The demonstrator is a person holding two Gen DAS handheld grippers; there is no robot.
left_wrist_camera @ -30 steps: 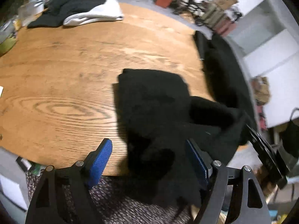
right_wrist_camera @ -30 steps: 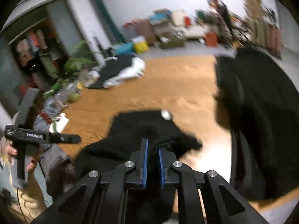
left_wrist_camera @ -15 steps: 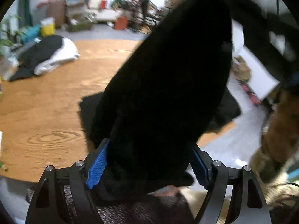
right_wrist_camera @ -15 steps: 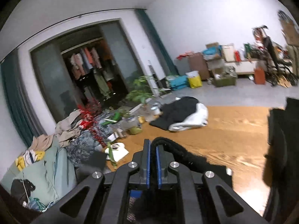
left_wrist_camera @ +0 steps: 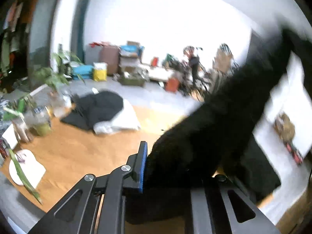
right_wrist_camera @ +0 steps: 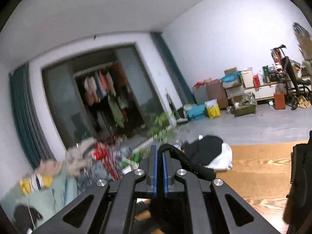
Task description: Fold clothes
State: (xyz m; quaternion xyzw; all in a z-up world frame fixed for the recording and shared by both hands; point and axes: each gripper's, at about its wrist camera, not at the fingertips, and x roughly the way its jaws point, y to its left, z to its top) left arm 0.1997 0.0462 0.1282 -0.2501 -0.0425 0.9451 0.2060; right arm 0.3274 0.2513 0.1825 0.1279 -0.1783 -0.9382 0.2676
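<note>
Black knitted garment (left_wrist_camera: 214,136) held aloft above the round wooden table (left_wrist_camera: 78,156), rising toward two o'clock in the left wrist view. Left gripper (left_wrist_camera: 175,167): blue-padded jaws closed onto a thick bunch of the knit. Right gripper (right_wrist_camera: 160,171): jaws pinched tight on a corded black edge. Two separated holds likely let the cloth hang open for folding. A black-and-white clothes pile (left_wrist_camera: 109,115) lies at eleven o'clock.

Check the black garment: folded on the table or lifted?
Lifted. The black garment stretches up off the table, pinched in the right gripper.
</note>
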